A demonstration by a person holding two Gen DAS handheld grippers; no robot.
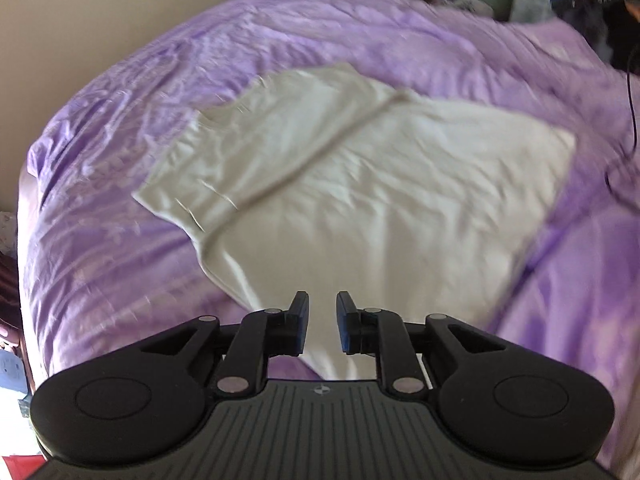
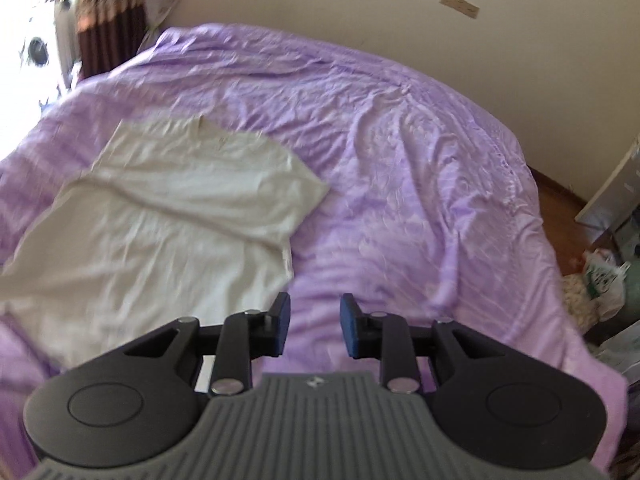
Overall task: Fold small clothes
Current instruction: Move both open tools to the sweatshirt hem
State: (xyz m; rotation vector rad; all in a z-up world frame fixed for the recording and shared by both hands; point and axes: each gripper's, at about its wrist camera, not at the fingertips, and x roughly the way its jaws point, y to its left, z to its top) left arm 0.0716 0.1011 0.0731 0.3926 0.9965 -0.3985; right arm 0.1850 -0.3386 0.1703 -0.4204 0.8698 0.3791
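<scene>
Black two-finger left tongs (image 1: 322, 322) with blue pads hang above the bed, jaws spread a little, nothing between them. Black two-finger right tongs (image 2: 314, 326) likewise stand slightly spread and empty. Both views are blurred. One small cream cotton T-shirt (image 1: 352, 184) lies flat on the wrinkled lilac bed cover (image 1: 120, 240), its lower part folded up over the chest. In the right wrist view, this garment (image 2: 160, 216) lies left of the tongs, on the cover (image 2: 420, 200)
</scene>
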